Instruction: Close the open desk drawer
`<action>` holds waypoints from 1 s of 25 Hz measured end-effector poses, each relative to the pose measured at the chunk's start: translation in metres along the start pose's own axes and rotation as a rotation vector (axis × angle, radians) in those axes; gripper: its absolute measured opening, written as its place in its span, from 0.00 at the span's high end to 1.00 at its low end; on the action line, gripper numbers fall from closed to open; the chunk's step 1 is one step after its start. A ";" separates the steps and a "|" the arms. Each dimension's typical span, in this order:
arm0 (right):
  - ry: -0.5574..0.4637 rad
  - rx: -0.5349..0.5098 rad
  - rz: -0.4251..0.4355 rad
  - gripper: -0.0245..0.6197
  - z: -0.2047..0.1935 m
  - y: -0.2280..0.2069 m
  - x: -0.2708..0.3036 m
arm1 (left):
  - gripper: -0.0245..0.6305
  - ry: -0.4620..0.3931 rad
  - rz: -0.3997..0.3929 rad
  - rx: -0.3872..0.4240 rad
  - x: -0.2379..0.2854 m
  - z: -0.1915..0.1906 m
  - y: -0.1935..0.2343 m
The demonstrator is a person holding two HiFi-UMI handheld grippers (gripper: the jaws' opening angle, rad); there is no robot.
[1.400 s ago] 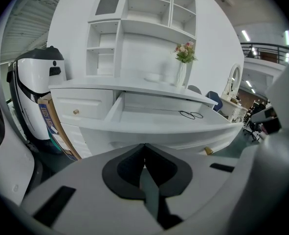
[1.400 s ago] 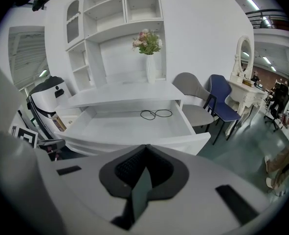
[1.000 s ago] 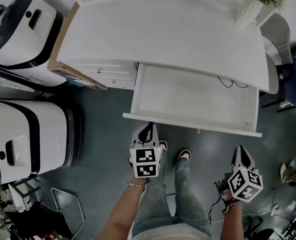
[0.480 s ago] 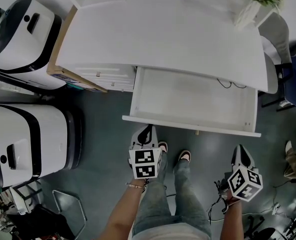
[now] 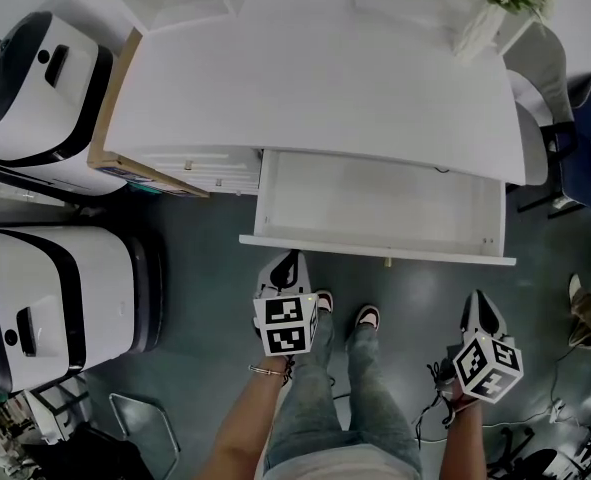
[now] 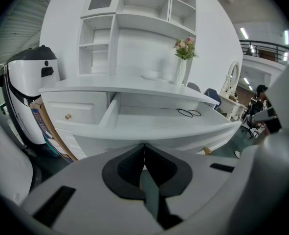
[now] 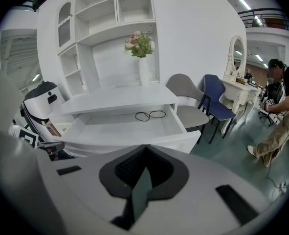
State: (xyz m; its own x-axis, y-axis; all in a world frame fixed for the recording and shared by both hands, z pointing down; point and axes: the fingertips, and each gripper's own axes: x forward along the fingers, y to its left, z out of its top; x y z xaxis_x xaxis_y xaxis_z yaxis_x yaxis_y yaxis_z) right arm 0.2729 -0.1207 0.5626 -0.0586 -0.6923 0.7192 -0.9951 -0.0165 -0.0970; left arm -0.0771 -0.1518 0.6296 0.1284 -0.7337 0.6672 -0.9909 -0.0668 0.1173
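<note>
While the left gripper point(image 6: 144, 147) has its jaws pressed together with nothing between them, it hangs close in front of the drawer point(image 5: 375, 206), at the left end of the front panel point(image 5: 375, 252). No contact with the panel is visible. The right gripper point(image 7: 145, 149) is likewise clenched and empty. In the head view it sits lower, below the right end of the front panel and well apart from it.

The drawer stands pulled out from under the white desk top point(image 5: 325, 78), with its tray exposed. A thin black cable loop point(image 7: 150, 114) lies on the tray floor toward the back. A small knob point(image 5: 388, 262) projects from the front panel near its middle. To the left of the drawer, a bank of small drawers point(image 5: 200, 163) sits closed under the desk top. A white vase of flowers point(image 7: 143, 58) stands at the rear right of the desk. One shoe point(image 5: 367, 313) of the person rests on the grey floor point(image 5: 205, 268) between the two grippers.
</note>
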 end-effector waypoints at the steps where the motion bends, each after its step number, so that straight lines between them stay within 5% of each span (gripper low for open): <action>1: -0.001 0.002 -0.002 0.95 0.001 0.000 0.000 | 0.93 0.002 -0.001 0.001 0.001 0.001 0.000; 25: -0.011 0.037 -0.060 0.95 0.025 0.000 0.004 | 0.93 0.029 -0.042 0.013 0.035 0.032 0.005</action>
State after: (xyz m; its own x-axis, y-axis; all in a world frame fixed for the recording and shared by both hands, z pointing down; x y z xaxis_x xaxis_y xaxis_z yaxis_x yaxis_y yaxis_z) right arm 0.2747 -0.1409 0.5483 0.0016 -0.6972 0.7169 -0.9933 -0.0841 -0.0795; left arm -0.0788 -0.1997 0.6297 0.1711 -0.7098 0.6833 -0.9850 -0.1062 0.1363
